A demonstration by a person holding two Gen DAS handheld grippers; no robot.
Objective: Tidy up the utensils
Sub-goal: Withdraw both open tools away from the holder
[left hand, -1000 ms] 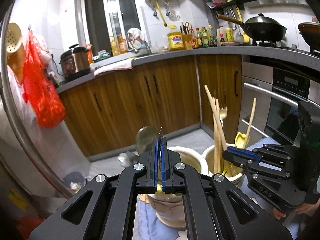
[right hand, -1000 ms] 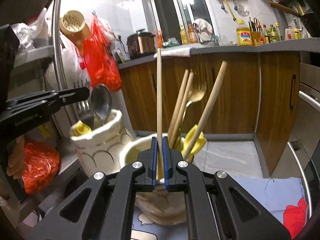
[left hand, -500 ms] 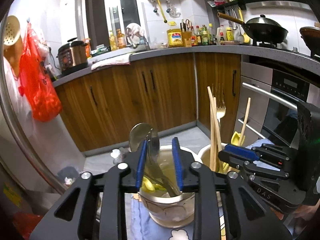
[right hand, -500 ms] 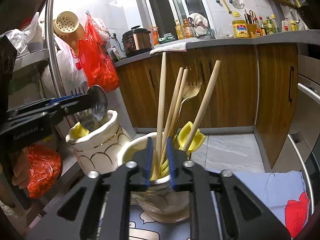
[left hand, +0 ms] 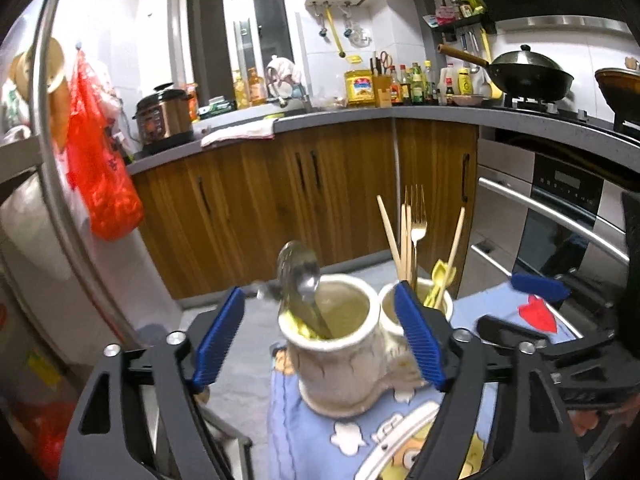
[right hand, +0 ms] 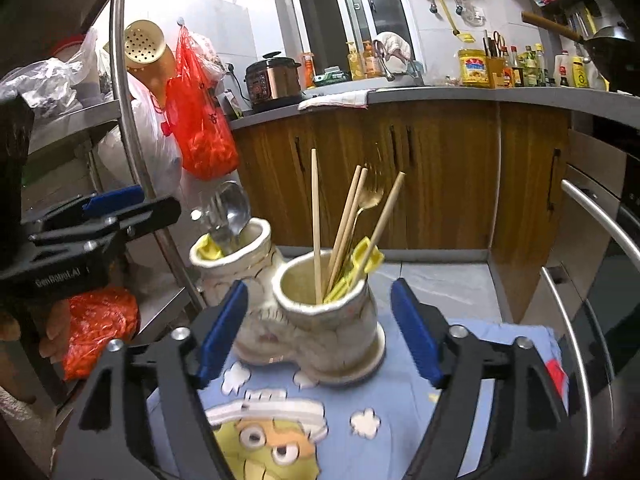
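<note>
Two cream ceramic pots stand side by side on a blue cartoon cloth (right hand: 360,420). The left pot (left hand: 336,360) holds a silver spoon (left hand: 298,276) and something yellow. The right pot (right hand: 328,320) holds several wooden chopsticks (right hand: 316,220), a gold fork (right hand: 370,196) and a yellow utensil (right hand: 366,260). My left gripper (left hand: 320,336) faces the left pot with its jaws opening wide, and its blue pads touch nothing. My right gripper (right hand: 320,332) faces the right pot, its jaws also opening and its pads clear of the pot. Each gripper shows at the edge of the other's view.
A metal shelf rack (right hand: 120,120) with a red bag (right hand: 200,128) stands at the left. Wooden cabinets (left hand: 320,184) run behind under a grey counter with a rice cooker (left hand: 164,114) and a wok (left hand: 528,76). An oven (left hand: 560,216) is at the right.
Both grippers were shut, the left on the spoon's handle, the right on an upright chopstick. Both opened wide and drew back and up; spoon and chopstick now rest in their pots.
</note>
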